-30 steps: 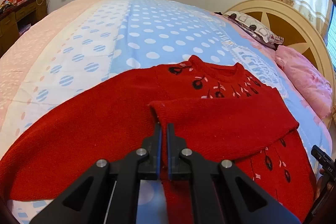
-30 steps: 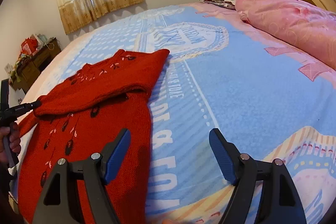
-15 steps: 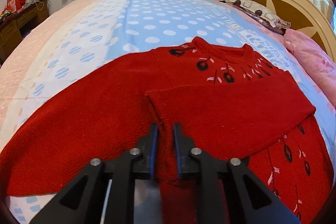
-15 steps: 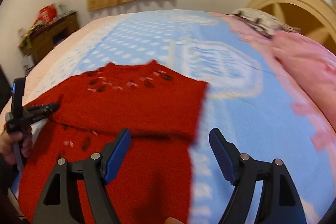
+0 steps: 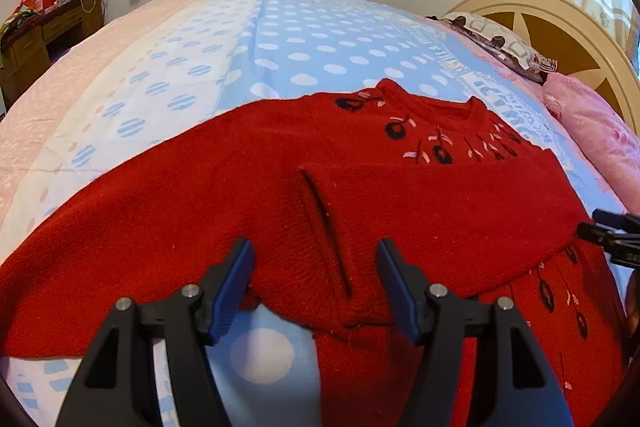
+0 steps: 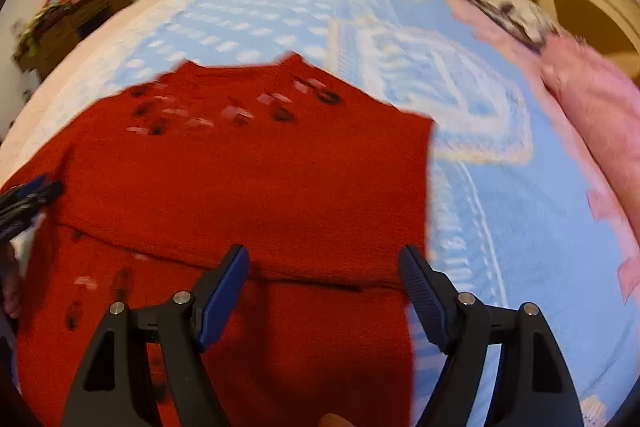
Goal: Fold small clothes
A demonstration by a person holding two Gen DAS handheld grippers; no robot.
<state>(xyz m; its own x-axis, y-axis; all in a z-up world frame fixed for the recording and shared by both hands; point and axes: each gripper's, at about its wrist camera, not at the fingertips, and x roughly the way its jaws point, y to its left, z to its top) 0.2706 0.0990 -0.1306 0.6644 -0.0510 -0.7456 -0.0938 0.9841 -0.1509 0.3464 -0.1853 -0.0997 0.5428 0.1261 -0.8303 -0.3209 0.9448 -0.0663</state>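
Bedspread (image 5: pixel 312 39) first: blue with white dots, spread flat across the whole bed, with a pink pillow (image 5: pixel 600 139) up by the headboard. On it lies the red sweater (image 5: pixel 200 211), face up, neckline away from me, its body flat on the cover. One sleeve (image 5: pixel 460 211) is folded across the chest, and its cuff (image 5: pixel 332 259) rests on the near side, right in front of my left claw.

My left gripper (image 5: pixel 316 279) is opening; the cuff lies between the blue pads but neither pad presses it. My right gripper (image 6: pixel 324 279) stands wide and holds nothing, hovering over the lower edge of the folded sleeve, above the right side of the sweater body.

To finish this release well, I judge I should let the left jaws clear the knit fully before lifting, and draw straight back and up so a pad does not snag the loose weave and drag the cuff off its fold. The far sleeve on my left side lies stretched out unfolded, so that is likely next. With the right claw I would take the fabric edge, not the doubled layer, so the fold beneath stays square.
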